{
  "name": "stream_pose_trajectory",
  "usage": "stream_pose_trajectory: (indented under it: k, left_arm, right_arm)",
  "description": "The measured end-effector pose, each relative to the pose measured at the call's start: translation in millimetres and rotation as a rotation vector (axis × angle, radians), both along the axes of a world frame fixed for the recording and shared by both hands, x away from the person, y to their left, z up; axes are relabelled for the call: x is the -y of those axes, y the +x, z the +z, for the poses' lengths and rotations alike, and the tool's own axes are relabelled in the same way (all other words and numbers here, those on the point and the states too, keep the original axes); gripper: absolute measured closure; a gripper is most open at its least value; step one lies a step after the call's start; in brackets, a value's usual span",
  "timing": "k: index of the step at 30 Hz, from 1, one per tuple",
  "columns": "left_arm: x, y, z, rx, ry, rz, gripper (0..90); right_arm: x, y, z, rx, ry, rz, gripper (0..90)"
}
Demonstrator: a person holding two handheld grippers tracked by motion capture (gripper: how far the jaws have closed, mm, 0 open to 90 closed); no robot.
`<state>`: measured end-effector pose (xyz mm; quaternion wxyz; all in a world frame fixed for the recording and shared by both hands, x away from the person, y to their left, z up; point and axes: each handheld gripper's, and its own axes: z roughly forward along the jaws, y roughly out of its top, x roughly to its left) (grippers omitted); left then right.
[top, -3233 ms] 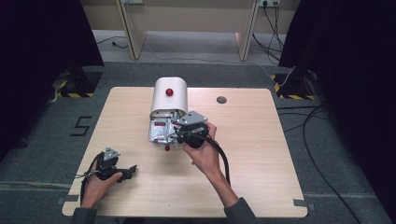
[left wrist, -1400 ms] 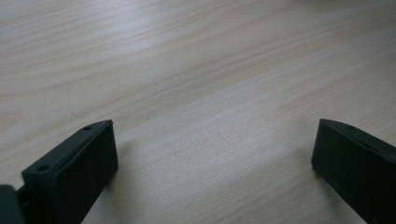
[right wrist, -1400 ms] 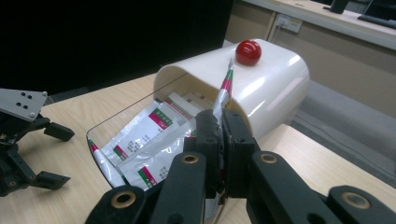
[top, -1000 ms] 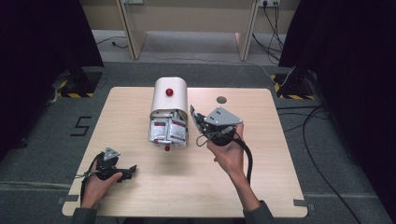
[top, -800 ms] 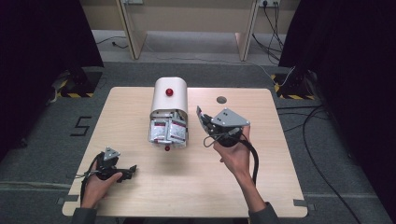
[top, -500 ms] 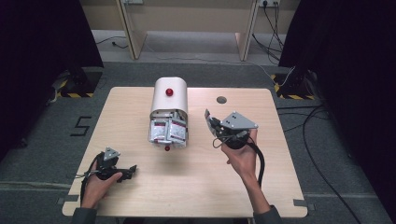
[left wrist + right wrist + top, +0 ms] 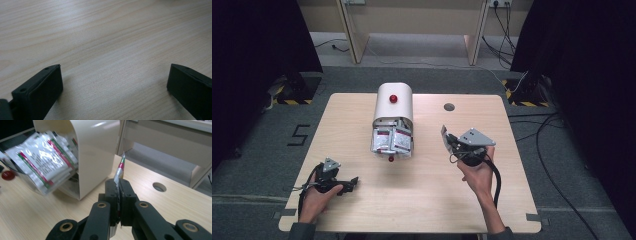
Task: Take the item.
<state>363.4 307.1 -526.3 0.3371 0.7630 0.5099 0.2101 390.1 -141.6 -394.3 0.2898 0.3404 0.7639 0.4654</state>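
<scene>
Pinching a single foil sachet point(image 7: 119, 171) edge-on between its pressed-together jaws, the right hand-held gripper point(image 7: 451, 141) hangs above the right half of the counter point(image 7: 432, 200), well apart from the cream dispenser point(image 7: 393, 102). In the right gripper view the sachet stands upright out of the jaw tips, silver with a red and green stripe. The dispenser lies at the counter's middle, a red knob on its top, and a stack of like sachets point(image 7: 392, 140) spills from its near opening. At the near left corner, the left hand-held gripper point(image 7: 347, 184) rests on the wood; its jaws are spread wide with only bare counter between them.
</scene>
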Motion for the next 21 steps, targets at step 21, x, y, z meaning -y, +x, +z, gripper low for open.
stream_pose_trajectory:
  k: [21]
  left_arm:
    - [0.0, 0.1, 0.0, 0.0, 0.0, 0.0, 0.0]
  right_arm:
    - [13.8, 2.9, -55.3, -0.093, 0.029, -0.042, 87.4]
